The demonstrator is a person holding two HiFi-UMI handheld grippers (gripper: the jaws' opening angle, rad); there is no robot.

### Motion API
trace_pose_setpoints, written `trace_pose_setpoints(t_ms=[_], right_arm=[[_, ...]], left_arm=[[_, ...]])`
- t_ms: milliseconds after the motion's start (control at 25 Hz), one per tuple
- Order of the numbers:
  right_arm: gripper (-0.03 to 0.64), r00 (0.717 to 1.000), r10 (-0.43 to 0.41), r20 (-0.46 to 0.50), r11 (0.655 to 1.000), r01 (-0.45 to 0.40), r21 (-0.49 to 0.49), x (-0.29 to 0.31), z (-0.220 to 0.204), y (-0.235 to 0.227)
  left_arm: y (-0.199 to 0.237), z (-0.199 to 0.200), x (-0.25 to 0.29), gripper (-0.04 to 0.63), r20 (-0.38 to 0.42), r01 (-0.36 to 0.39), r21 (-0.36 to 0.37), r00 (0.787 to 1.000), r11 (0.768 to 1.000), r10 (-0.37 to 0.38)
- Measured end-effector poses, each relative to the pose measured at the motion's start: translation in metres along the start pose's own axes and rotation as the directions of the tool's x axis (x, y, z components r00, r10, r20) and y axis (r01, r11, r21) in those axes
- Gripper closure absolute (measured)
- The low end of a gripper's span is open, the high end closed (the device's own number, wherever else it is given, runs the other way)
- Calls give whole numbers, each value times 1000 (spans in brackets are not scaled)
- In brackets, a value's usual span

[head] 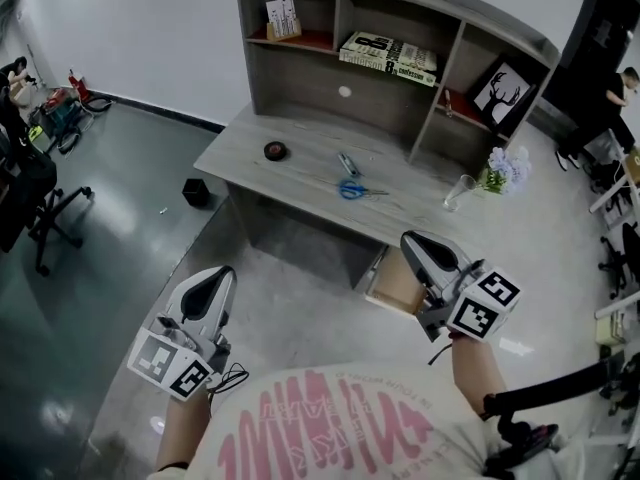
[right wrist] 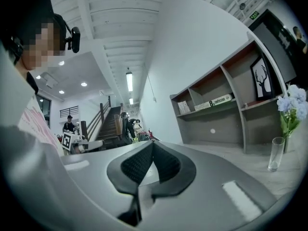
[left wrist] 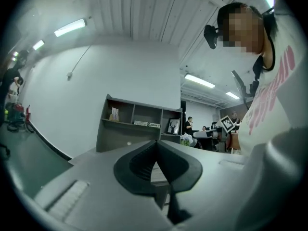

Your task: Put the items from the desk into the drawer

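A grey desk (head: 240, 146) with a hutch stands ahead of me. A black tape roll (head: 275, 151), a small blue-grey tool (head: 347, 163) and blue-handled scissors (head: 351, 190) lie on it. Its wooden drawer (head: 393, 286) is pulled open under the right end. My left gripper (head: 216, 274) hangs low at the left, away from the desk, shut and empty (left wrist: 156, 147). Over the open drawer, my right gripper (head: 413, 239) is also shut, with nothing between its jaws (right wrist: 152, 147).
A glass vase (head: 459, 192) and pale flowers (head: 506, 168) stand at the desk's right end. Books (head: 389, 55), a deer picture (head: 500, 92) and a card holder (head: 283, 18) fill the hutch. A black box (head: 196, 192) sits on the floor; an office chair (head: 42, 210) is at left.
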State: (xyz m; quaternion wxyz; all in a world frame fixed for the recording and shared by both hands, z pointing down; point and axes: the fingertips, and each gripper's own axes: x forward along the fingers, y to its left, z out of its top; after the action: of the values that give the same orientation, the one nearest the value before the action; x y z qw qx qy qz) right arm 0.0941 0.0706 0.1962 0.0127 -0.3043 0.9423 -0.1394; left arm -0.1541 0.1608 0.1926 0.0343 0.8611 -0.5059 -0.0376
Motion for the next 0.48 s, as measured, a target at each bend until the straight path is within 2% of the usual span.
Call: trace_pose_setpoints(t_ms=[120, 320, 480], right_arm=[[611, 1000, -29, -12, 999, 29, 21, 12, -7, -14], [611, 995, -67, -77, 997, 70, 42, 23, -23, -37], [611, 991, -95, -96, 992, 102, 74, 36, -30, -58]], left_arm=[[6, 3, 1, 577, -3, 8, -1, 1000, 1000, -8], [6, -4, 11, 575, -13, 23, -64, 1000, 998, -24], [18, -16, 15, 575, -40, 7, -103, 999, 995, -11]])
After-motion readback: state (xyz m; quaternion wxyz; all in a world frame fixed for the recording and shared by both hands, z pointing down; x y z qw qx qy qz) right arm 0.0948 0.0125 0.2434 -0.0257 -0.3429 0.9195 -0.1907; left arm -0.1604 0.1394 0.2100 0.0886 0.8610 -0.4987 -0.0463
